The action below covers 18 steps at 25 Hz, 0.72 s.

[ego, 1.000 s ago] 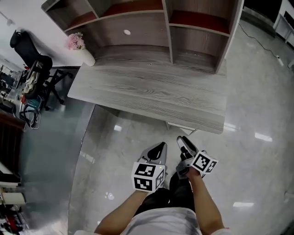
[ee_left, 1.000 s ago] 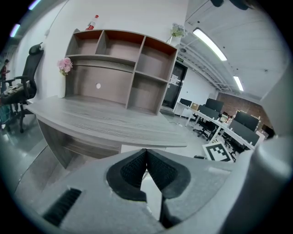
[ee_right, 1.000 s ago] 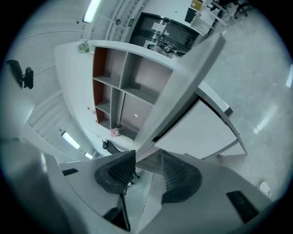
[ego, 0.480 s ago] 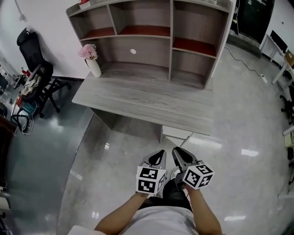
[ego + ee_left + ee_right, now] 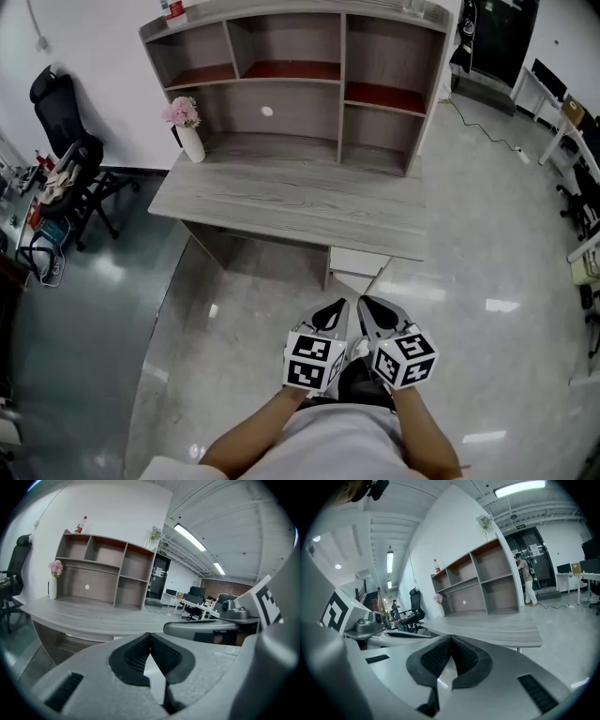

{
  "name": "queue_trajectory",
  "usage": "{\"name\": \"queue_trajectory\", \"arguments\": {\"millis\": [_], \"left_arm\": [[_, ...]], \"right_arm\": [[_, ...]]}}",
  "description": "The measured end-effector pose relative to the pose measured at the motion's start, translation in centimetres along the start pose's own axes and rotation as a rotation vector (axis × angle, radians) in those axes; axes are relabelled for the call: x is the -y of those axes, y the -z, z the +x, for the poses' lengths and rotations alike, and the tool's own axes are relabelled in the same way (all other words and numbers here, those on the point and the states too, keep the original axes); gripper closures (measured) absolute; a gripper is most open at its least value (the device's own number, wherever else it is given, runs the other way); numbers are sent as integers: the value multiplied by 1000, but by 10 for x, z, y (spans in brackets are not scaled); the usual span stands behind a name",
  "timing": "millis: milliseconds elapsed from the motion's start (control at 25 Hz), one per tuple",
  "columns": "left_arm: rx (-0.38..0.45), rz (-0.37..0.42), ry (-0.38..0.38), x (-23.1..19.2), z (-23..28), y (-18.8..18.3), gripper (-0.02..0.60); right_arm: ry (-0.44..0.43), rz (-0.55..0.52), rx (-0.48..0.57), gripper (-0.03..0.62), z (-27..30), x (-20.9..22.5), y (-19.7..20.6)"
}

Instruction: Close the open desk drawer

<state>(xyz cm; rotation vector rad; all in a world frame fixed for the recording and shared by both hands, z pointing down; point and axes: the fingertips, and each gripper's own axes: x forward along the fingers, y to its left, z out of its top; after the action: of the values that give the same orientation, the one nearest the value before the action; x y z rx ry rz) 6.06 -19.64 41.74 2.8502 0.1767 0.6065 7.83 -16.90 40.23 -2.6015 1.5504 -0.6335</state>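
Left tongs (image 5: pixel 331 312) closed, empty; right tongs (image 5: pixel 371 309) just shut, empty. Well short of drawer (image 5: pixel 359 262) under counter (image 5: pixel 281 202) right end, front peeking past edge. If still out, push front squarely, straight in.

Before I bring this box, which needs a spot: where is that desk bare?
The grey wood-grain desktop is bare from the white vase of pink flowers at its back left to its right edge, before the wooden shelf unit. Crowded: the floor left, around the black office chair.
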Motion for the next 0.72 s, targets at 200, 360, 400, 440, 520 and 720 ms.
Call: {"name": "queue_trajectory", "arguments": {"millis": [200, 360, 400, 440, 520, 720], "left_arm": [[11, 0, 19, 0, -7, -3, 578], [9, -6, 30, 1, -9, -1, 578], [8, -6, 32, 2, -10, -1, 578], [7, -6, 33, 2, -10, 0, 578], [6, -6, 34, 2, -10, -1, 578], [12, 0, 34, 3, -9, -5, 578]], "right_arm": [[25, -7, 9, 592, -4, -4, -4], [37, -22, 7, 592, -7, -7, -3], [38, -24, 5, 592, -7, -8, -3], [37, -27, 3, 592, -6, -9, -2], [34, -34, -2, 592, -5, -11, -2], [36, -48, -2, 592, -6, -11, -4]]}}
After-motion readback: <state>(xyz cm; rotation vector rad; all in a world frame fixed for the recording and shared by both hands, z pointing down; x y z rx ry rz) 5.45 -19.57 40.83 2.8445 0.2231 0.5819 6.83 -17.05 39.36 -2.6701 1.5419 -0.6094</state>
